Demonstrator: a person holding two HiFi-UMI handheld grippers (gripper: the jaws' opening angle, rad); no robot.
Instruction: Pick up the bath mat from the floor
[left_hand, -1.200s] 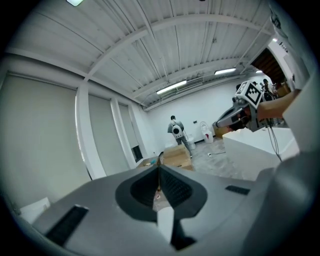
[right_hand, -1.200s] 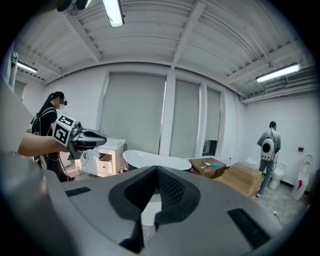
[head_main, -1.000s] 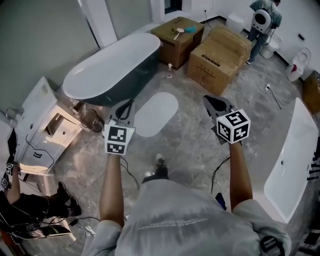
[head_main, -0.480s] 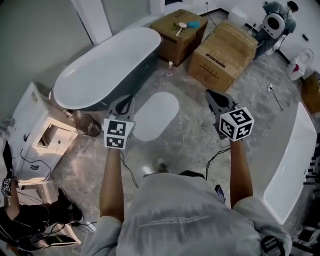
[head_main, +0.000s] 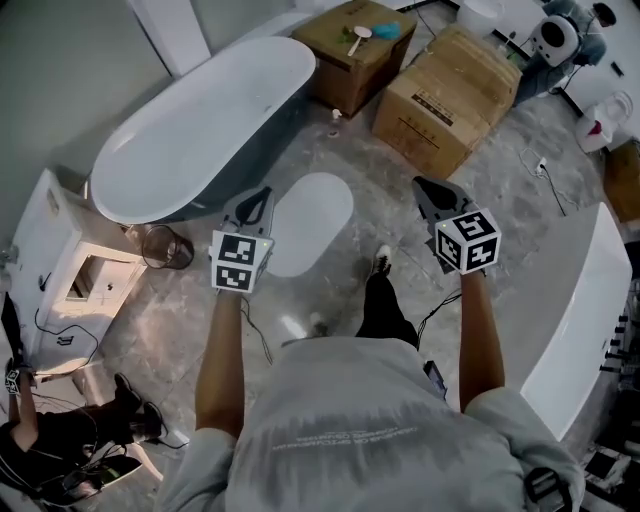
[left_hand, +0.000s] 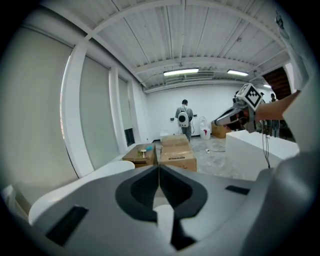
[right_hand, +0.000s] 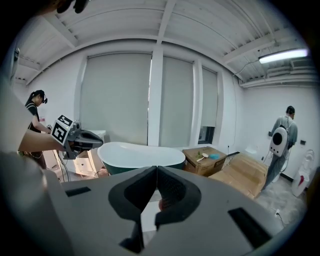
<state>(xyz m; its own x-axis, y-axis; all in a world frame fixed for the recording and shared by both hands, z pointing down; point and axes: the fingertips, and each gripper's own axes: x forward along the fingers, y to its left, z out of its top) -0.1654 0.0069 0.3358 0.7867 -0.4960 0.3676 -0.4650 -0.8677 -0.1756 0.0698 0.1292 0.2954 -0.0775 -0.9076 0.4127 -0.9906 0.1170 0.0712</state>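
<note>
We hold the left gripper (head_main: 262, 196) and the right gripper (head_main: 420, 184) up in the air over the floor (head_main: 500, 210). Each has its jaws pressed together on nothing. The mat (head_main: 308, 222) lies flat on the floor, well in from every edge. In the head view it shows between the two grippers, closer to the left one.

Bare floor rings the mat on all sides. The widest stretch runs rightward to a long white fixture (head_main: 585, 320) by the floor's right edge. By the left edge stands the tub (head_main: 200, 125), its base near the mat's far left rim. The boxes (head_main: 450, 85) sit beyond the mat's far end. Our shoe (head_main: 380, 260) is planted close to its near right end.

The mat is a plain white oval with rounded ends. The floor is grey, marbled and glossy. The tub is a smooth oval, white inside and dark outside. The boxes are brown cardboard.
</note>
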